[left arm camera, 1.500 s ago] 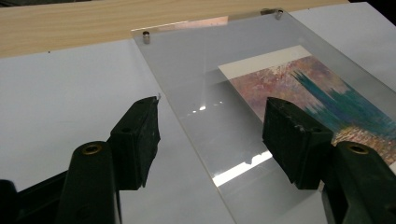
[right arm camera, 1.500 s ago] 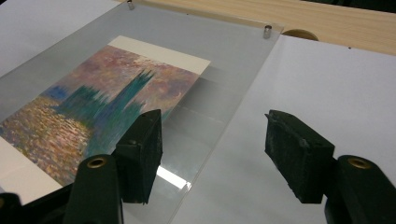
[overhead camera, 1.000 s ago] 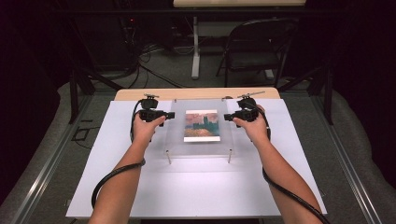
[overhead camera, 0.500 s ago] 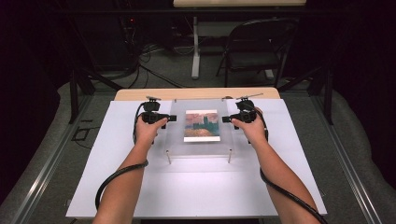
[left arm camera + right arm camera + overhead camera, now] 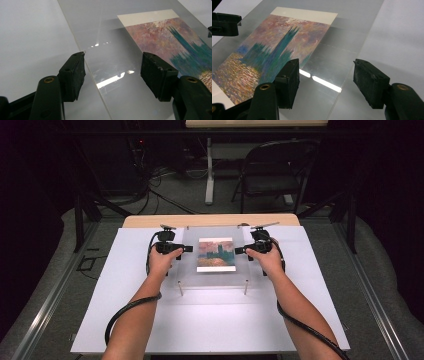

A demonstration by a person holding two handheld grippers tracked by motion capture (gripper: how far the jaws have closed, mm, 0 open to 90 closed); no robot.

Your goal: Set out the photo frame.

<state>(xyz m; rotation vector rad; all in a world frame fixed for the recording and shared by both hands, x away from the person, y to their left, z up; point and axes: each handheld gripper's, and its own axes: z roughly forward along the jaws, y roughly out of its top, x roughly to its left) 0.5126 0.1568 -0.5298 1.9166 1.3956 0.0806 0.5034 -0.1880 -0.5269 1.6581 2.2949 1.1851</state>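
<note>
A clear plastic sheet [image 5: 215,279] rests on short pegs [image 5: 180,289] above the white board, with a painted print [image 5: 216,254] of a dark tower and water beneath it. My left gripper [image 5: 189,249] is at the sheet's left edge, and my right gripper [image 5: 238,251] is at its right edge. In the left gripper view the jaws [image 5: 112,62] stand open astride the sheet's edge [image 5: 100,82], touching nothing. In the right gripper view the jaws [image 5: 327,67] are likewise open over the opposite edge [image 5: 342,85], beside the print [image 5: 269,50].
The white board [image 5: 215,325] covers a wooden table [image 5: 150,221] and extends well past the sheet on all sides. Cables trail from both grippers along the forearms. A folding chair [image 5: 270,175] and a table leg stand on the floor beyond.
Both grippers have crept slightly inward toward the sheet's edges; the sheet and print have stayed put.
</note>
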